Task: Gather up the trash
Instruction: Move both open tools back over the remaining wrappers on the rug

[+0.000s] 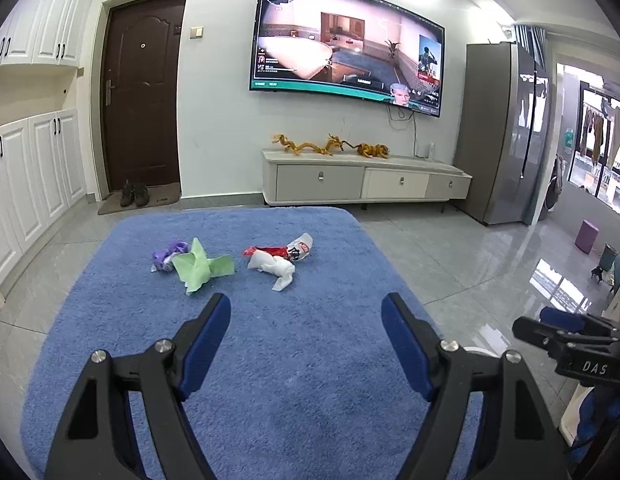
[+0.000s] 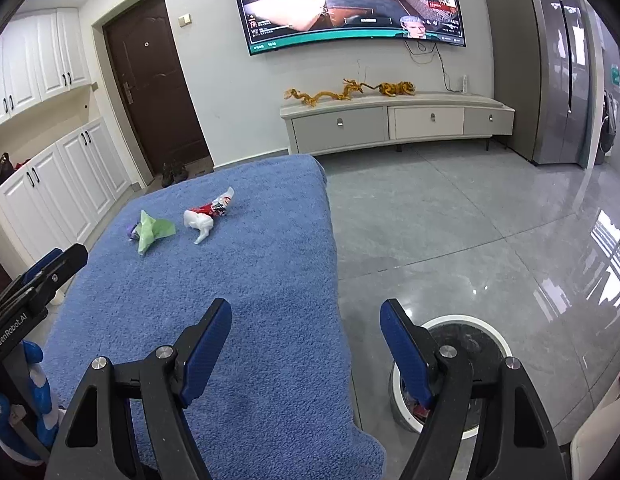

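Several pieces of trash lie on a blue towel-covered table point(image 1: 270, 360): a purple wrapper point(image 1: 168, 254), a crumpled green paper point(image 1: 202, 267), a white tissue point(image 1: 276, 266) and a red-and-white wrapper point(image 1: 294, 249). They also show in the right wrist view: green paper point(image 2: 152, 230), white tissue point(image 2: 200, 222), red-and-white wrapper point(image 2: 218, 206). My left gripper point(image 1: 306, 312) is open and empty, short of the trash. My right gripper point(image 2: 306, 316) is open and empty over the table's right edge. A round white-rimmed bin point(image 2: 485, 332) stands on the floor below it.
A TV cabinet point(image 1: 365, 180) with gold dragon figures stands at the far wall under a large TV point(image 1: 349, 40). A grey fridge point(image 1: 505, 128) is at the right, white cupboards point(image 1: 34, 168) and a dark door point(image 1: 142, 88) at the left. The floor is glossy grey tile point(image 2: 469, 220).
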Available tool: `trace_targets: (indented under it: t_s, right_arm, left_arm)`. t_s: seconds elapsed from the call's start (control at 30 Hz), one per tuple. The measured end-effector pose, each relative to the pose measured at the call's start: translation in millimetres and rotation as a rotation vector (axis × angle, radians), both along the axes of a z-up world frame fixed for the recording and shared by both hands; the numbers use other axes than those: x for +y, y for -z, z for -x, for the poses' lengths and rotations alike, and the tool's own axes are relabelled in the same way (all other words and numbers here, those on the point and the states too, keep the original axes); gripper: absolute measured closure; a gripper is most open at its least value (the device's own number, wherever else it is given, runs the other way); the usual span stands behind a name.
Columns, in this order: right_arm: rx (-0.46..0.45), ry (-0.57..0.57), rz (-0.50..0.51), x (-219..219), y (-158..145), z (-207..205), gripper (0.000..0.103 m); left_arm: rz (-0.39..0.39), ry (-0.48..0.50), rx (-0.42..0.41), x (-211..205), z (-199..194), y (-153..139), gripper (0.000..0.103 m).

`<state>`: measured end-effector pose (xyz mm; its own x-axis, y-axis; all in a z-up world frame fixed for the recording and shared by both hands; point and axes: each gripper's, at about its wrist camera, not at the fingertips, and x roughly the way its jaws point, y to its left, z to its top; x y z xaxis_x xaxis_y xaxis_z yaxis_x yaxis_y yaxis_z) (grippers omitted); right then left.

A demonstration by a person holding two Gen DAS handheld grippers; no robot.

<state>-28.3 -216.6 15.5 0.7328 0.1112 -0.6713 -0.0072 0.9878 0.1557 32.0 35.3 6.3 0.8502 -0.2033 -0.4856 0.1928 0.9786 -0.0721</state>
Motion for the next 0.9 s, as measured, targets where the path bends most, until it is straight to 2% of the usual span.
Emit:
trace_targets:
  t_s: [0.1,0.4,0.53,0.67,0.9]
  right_arm:
    - [-0.019,-0.008,0.0,2,-7,5,0.028]
    - [-0.113,-0.054,0.003,11,-45,15,0.028]
    - [-0.16,-0.098,0.0,20,-67,17,0.028]
    - [-0.204,-0.153,0.002,33,-91,19,0.028]
    - [-0.287,-0.25,-0.003,56,-139,15,0.028]
  left_arm:
    - [0.004,-0.012,0.008,9,2,-5,0.026]
    - [-0.009,-0.183,-0.085,73,12,-51,0.026]
    - [-0.021,-0.239,-0.154,102,22,-88,0.026]
    - [0.009,-0.279,-0.202,133,27,-126,0.026]
    - [-0.012,-0.308,-0.26,164,16,-193,0.026]
